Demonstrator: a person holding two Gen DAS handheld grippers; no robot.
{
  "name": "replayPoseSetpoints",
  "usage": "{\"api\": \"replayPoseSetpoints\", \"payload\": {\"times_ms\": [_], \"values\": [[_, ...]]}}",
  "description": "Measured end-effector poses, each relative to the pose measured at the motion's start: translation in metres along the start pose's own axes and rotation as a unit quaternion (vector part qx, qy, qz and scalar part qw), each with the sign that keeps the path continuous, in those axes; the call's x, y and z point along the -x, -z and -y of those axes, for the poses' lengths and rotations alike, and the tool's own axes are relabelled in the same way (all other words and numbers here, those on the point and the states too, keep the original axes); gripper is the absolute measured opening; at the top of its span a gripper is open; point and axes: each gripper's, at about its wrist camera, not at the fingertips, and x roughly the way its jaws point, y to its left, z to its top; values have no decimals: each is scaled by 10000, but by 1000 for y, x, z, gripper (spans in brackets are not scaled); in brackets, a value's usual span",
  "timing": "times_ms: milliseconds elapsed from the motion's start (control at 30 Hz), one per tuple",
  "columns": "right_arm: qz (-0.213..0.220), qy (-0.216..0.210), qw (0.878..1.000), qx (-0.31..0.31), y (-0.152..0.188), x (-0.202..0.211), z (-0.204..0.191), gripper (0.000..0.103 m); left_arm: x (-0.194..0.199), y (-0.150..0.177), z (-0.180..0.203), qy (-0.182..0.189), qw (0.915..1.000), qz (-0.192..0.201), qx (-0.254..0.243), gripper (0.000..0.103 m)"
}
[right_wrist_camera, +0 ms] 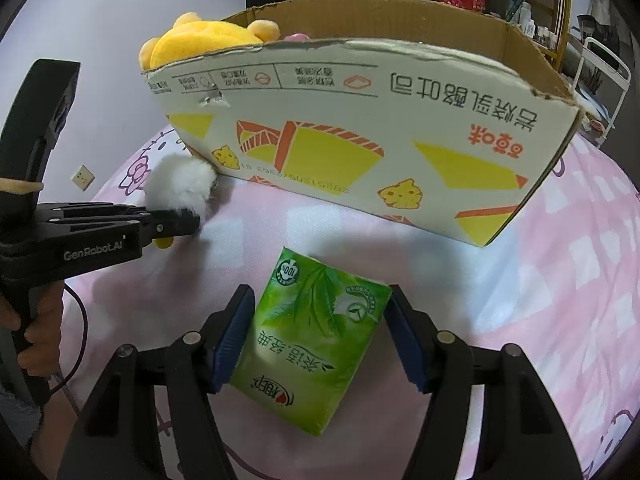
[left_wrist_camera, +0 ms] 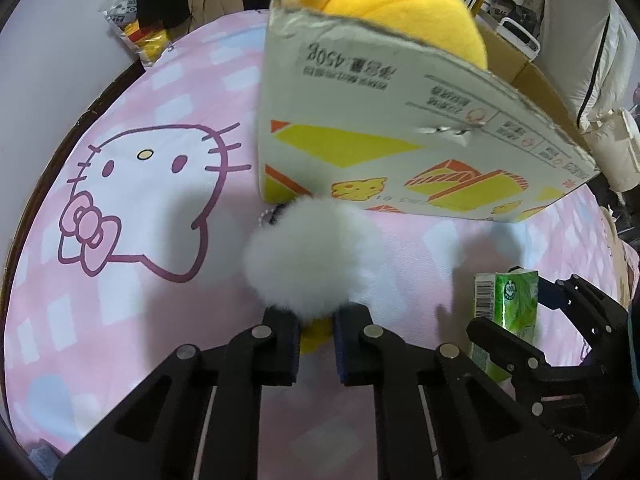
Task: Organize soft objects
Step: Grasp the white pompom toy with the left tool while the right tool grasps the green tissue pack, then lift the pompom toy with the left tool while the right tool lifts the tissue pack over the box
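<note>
A white fluffy plush toy (left_wrist_camera: 314,252) with a yellow part underneath is held in my left gripper (left_wrist_camera: 316,320), whose fingers are shut on it, just in front of the cardboard box (left_wrist_camera: 400,152). It also shows in the right wrist view (right_wrist_camera: 180,184). A yellow plush (left_wrist_camera: 400,4) sits in the box (right_wrist_camera: 360,128). My right gripper (right_wrist_camera: 320,336) is open around a green tissue pack (right_wrist_camera: 316,340) lying on the pink sheet; its pads stand on either side, and touching is unclear.
The pink Hello Kitty bed sheet (left_wrist_camera: 140,200) covers the surface. A snack bag (left_wrist_camera: 136,32) lies at the far left edge by the wall. Shelves and clutter (right_wrist_camera: 540,8) stand behind the box. The person's hand (right_wrist_camera: 36,320) holds the left gripper's handle.
</note>
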Motion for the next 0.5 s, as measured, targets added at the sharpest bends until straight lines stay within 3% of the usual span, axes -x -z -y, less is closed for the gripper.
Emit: {"api": "replayPoseSetpoints", "payload": {"times_ms": [267, 500], "values": [[445, 131, 9989, 53, -5, 17, -1, 69, 23, 10, 6, 9, 9997, 259, -45, 13], [877, 212, 9958, 177, -8, 38, -4, 68, 58, 21, 15, -234, 9970, 728, -150, 13]]}}
